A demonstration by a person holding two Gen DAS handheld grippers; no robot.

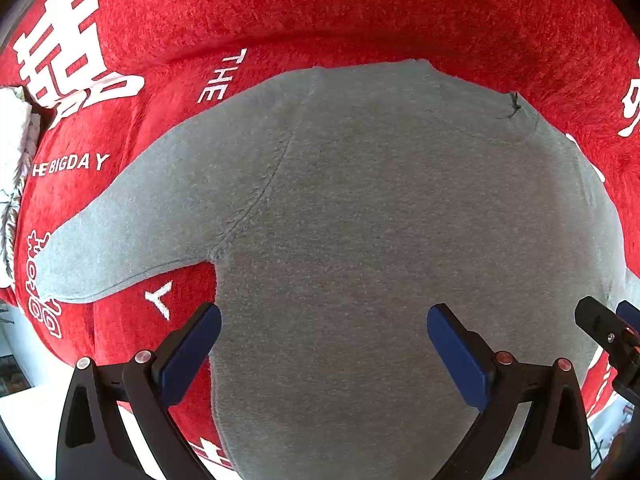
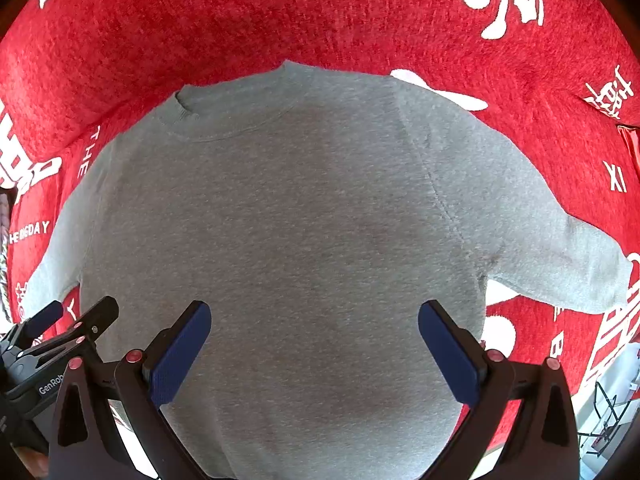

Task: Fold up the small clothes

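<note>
A small grey long-sleeved sweatshirt (image 1: pixel 380 220) lies flat on a red cloth, collar at the far end. Its left sleeve (image 1: pixel 120 236) sticks out to the left. In the right wrist view the sweatshirt (image 2: pixel 288 220) fills the middle and its right sleeve (image 2: pixel 560 252) sticks out to the right. My left gripper (image 1: pixel 324 316) is open and empty above the lower left body. My right gripper (image 2: pixel 314 314) is open and empty above the lower middle of the body. Each gripper shows at the edge of the other's view.
The red cloth (image 1: pixel 360 12) with white lettering covers the table on all sides of the shirt. A white patterned fabric (image 1: pixel 12 136) lies at the far left edge. The table's near edge and floor show at bottom right (image 2: pixel 608 404).
</note>
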